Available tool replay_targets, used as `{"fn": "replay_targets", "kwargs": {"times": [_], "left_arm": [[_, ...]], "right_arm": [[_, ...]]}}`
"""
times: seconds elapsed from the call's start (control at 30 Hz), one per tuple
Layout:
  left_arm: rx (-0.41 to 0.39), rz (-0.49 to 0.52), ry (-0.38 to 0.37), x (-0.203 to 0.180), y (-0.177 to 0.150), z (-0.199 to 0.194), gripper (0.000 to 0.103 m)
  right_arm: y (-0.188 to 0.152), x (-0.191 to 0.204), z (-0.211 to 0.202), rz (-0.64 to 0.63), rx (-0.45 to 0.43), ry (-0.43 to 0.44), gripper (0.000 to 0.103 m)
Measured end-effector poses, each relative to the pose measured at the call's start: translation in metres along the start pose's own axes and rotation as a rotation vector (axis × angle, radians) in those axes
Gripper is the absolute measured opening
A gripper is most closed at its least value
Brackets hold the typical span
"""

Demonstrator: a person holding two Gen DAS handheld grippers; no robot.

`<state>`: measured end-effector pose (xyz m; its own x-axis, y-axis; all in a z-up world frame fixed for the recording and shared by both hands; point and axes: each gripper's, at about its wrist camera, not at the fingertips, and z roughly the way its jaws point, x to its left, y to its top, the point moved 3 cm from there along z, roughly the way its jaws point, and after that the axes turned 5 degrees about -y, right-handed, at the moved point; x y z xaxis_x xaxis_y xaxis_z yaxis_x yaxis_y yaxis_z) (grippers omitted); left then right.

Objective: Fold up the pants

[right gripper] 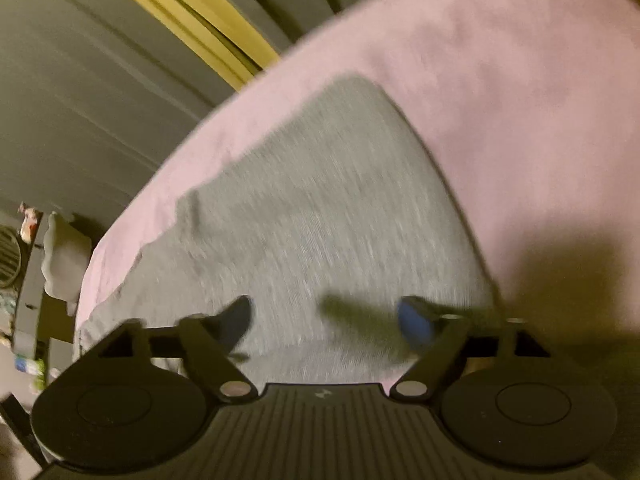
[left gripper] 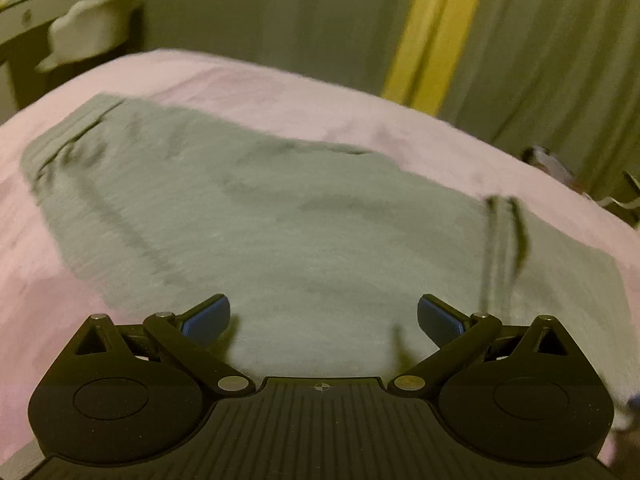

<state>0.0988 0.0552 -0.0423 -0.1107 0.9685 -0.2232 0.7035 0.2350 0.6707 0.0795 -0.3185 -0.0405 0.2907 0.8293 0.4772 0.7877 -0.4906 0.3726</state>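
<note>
Grey pants (left gripper: 280, 220) lie flat on a pink bed cover (left gripper: 280, 88). In the left wrist view the waistband with a pocket is at the far left and a dark drawstring (left gripper: 504, 236) lies on the cloth at the right. My left gripper (left gripper: 323, 318) is open and empty, hovering over the near part of the pants. In the right wrist view the pants (right gripper: 320, 208) run away to a rounded end. My right gripper (right gripper: 326, 320) is open and empty just above the cloth. Both views are blurred.
Grey curtains with a yellow stripe (left gripper: 432, 32) hang behind the bed. A dark table with a white object (left gripper: 88, 28) stands at the far left. In the right wrist view the bed cover (right gripper: 500, 80) fills the right side, with clutter (right gripper: 28, 280) at the left.
</note>
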Motion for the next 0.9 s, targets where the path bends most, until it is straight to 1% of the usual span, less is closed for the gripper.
{"fn": "replay_targets", "kwargs": {"times": [0.03, 0.07, 0.13, 0.17, 0.27, 0.37, 0.43, 0.47, 0.53, 0.57, 0.63, 0.7, 0.77, 0.83, 0.9], "left_arm": [[-0.007, 0.018, -0.023, -0.008, 0.000, 0.001, 0.103], [-0.009, 0.033, -0.050, -0.016, 0.000, 0.002, 0.103], [0.020, 0.066, -0.110, -0.034, -0.001, 0.008, 0.103], [0.037, 0.081, -0.132, -0.044, -0.002, 0.013, 0.103], [0.080, 0.119, -0.210, -0.068, -0.002, 0.028, 0.103], [0.108, 0.122, -0.258, -0.083, 0.000, 0.045, 0.103], [0.142, 0.105, -0.278, -0.089, 0.001, 0.060, 0.103], [0.156, 0.090, -0.287, -0.090, 0.000, 0.066, 0.103], [0.186, 0.046, -0.328, -0.088, -0.002, 0.079, 0.103], [0.189, 0.030, -0.351, -0.088, -0.002, 0.083, 0.103], [0.188, 0.018, -0.390, -0.087, -0.002, 0.087, 0.103], [0.209, -0.008, -0.458, -0.088, -0.001, 0.090, 0.103], [0.230, -0.075, -0.519, -0.084, 0.001, 0.095, 0.097], [0.250, -0.127, -0.538, -0.079, 0.000, 0.103, 0.082], [0.254, -0.147, -0.549, -0.076, 0.000, 0.108, 0.073]], "right_arm": [[0.000, 0.000, -0.001, -0.016, -0.013, -0.005, 0.096], [0.001, -0.003, 0.003, -0.023, 0.001, -0.027, 0.096], [0.002, -0.011, 0.013, -0.036, 0.079, -0.073, 0.096], [0.001, -0.011, 0.013, -0.041, 0.087, -0.079, 0.096], [0.006, -0.005, 0.004, -0.094, 0.033, -0.087, 0.096], [0.011, -0.002, -0.010, -0.193, -0.053, -0.161, 0.096], [0.014, -0.004, -0.015, -0.231, -0.101, -0.179, 0.097], [0.015, -0.008, -0.015, -0.233, -0.121, -0.175, 0.097], [0.017, -0.015, -0.005, -0.192, -0.105, -0.148, 0.097], [0.018, -0.018, -0.002, -0.164, -0.094, -0.133, 0.097], [0.021, -0.024, 0.004, -0.108, -0.099, -0.113, 0.097], [0.023, -0.028, 0.005, -0.067, -0.119, -0.081, 0.097], [0.024, -0.030, 0.008, -0.038, -0.127, -0.053, 0.097], [0.025, -0.030, 0.013, -0.029, -0.126, -0.051, 0.097], [0.024, -0.028, 0.012, -0.041, -0.129, -0.063, 0.097]]}}
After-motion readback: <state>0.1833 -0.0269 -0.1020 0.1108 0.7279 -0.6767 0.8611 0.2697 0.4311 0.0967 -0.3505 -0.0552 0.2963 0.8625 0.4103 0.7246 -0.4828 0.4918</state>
